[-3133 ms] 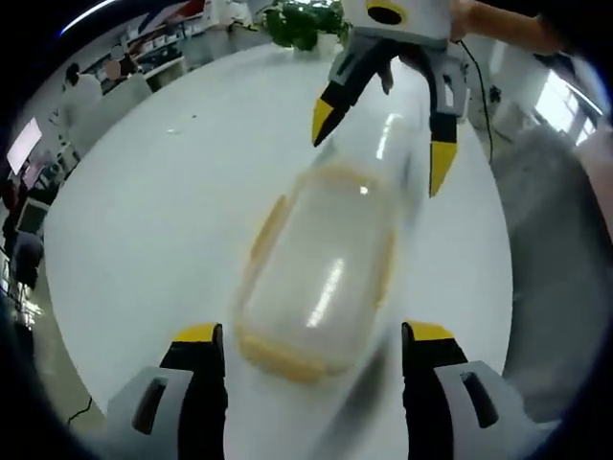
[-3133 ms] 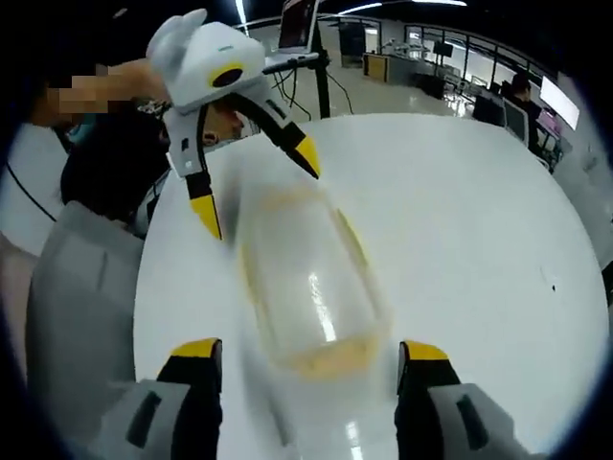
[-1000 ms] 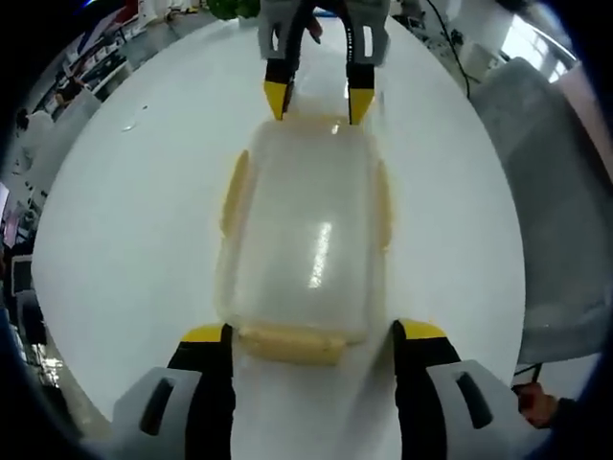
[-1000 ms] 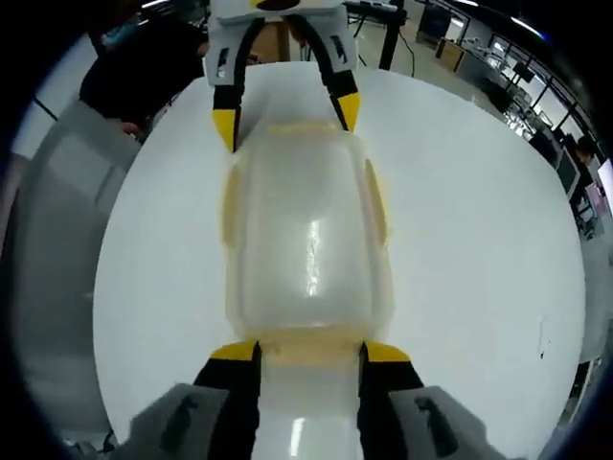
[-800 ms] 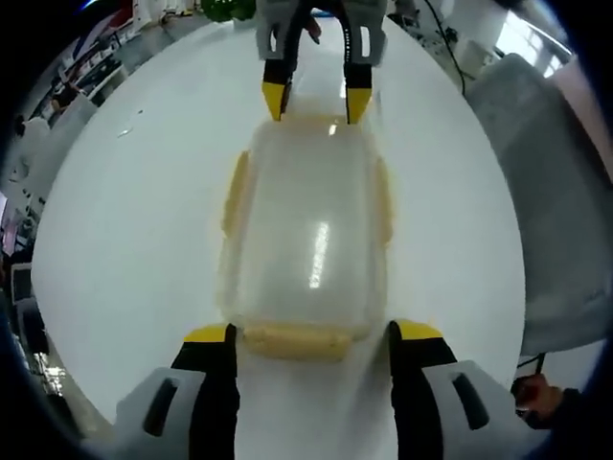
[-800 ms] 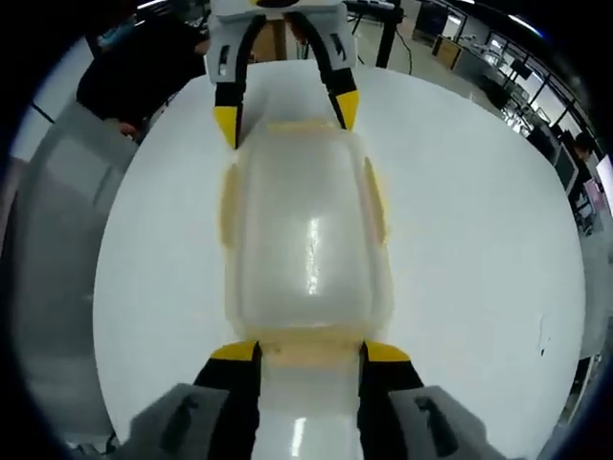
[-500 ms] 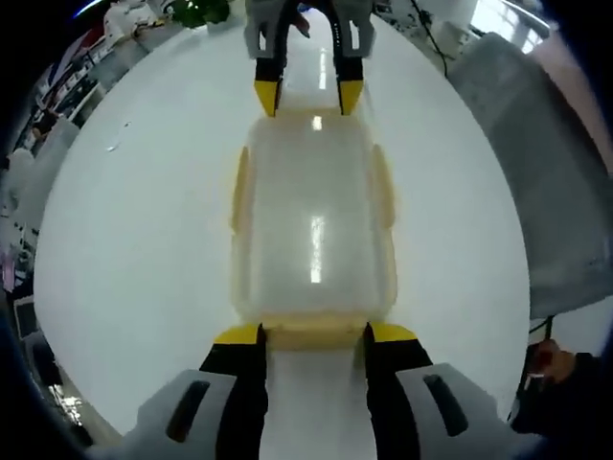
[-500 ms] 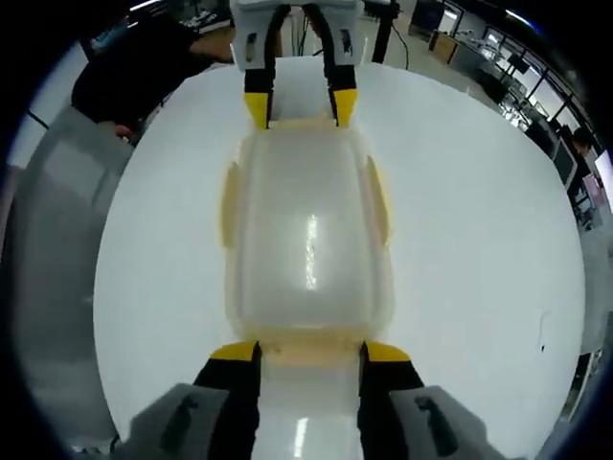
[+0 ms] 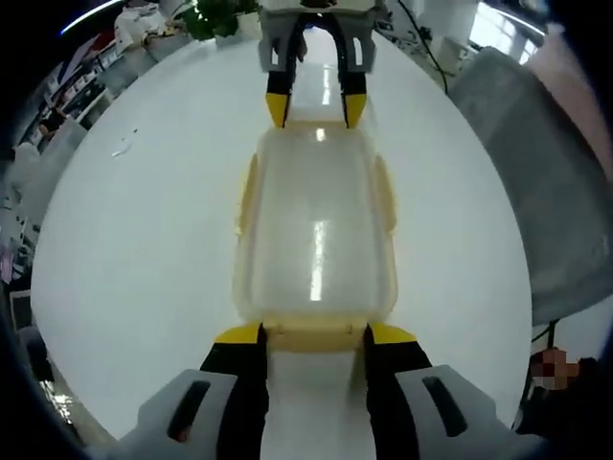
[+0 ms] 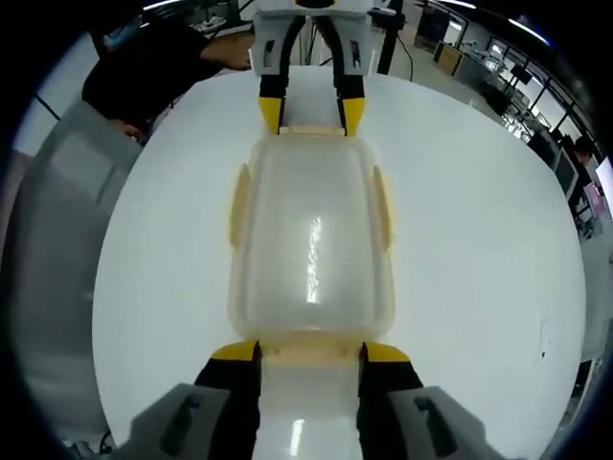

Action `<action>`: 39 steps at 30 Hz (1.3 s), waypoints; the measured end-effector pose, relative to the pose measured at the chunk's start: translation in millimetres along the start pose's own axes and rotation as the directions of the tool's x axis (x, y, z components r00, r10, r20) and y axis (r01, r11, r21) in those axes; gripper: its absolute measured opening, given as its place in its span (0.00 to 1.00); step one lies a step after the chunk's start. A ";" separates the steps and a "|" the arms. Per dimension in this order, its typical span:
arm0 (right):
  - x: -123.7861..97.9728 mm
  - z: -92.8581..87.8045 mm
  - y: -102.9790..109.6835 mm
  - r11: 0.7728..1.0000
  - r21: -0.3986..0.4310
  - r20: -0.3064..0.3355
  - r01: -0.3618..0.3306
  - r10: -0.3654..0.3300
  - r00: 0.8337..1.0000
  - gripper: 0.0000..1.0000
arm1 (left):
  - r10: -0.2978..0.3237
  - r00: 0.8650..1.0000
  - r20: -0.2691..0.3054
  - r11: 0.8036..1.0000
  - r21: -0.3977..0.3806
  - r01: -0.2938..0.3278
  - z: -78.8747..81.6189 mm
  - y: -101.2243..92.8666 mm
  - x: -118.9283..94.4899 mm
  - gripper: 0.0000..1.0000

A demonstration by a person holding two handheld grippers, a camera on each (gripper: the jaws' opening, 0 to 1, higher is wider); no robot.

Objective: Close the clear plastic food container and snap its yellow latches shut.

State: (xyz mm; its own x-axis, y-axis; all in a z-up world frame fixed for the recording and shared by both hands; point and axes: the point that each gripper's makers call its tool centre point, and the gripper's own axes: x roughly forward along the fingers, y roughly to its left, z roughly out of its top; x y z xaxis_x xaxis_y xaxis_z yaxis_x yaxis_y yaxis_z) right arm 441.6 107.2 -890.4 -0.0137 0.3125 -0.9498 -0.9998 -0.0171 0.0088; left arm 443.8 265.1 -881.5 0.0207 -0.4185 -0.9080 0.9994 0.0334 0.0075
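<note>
Clear container (image 9: 314,230) on white table (image 9: 144,240)

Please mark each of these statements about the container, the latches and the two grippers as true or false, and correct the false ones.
1. The lid lies on the clear container. True.
2. The left gripper has its jaws at the yellow latch on its end of the container. True.
3. The right gripper hangs high above the table, far from the container. False: its jaws stand at the latch on the opposite short end, close on either side of it.
4. The container stands on a dark wooden table. False: the table is white.
5. The container has yellow latches only at its two short ends. False: a yellow side latch shows on each long side too.
</note>
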 end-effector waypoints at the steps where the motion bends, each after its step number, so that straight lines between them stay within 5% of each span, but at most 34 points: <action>1: 0.3 -0.2 -0.1 1.000 -0.002 0.001 0.000 0.000 1.000 0.37 | -0.001 1.000 -0.008 1.000 0.001 0.001 0.6 -0.5 -0.1 0.36; 9: -3.1 2.7 5.9 0.999 0.030 0.011 -0.037 0.036 0.999 0.37 | 0.005 0.999 -0.053 1.000 0.024 -0.004 -0.4 -2.4 -2.1 0.37; 19: -28.8 10.9 5.2 1.000 0.009 0.030 -0.025 0.025 0.999 0.37 | 0.028 0.999 -0.042 1.000 0.013 -0.028 6.7 0.0 -24.5 0.37; 29: -60.9 15.3 2.7 1.000 -0.018 0.045 0.005 -0.004 0.999 0.37 | 0.066 0.997 -0.036 0.998 0.019 -0.066 28.0 1.2 -53.0 0.37; 39: -81.5 4.8 9.2 1.000 -0.025 0.033 0.003 -0.002 0.999 0.37 | 0.066 0.996 -0.057 0.998 0.013 -0.065 47.7 -5.1 -57.0 0.37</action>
State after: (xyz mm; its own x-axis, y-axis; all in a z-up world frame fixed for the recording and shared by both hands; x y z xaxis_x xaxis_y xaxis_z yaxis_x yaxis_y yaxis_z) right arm 433.5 86.1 -811.4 -0.0123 0.3441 -0.9389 -0.9992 -0.0405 -0.0018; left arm 438.8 245.6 -809.8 0.0846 -0.3629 -0.9280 0.9962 0.0484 0.0719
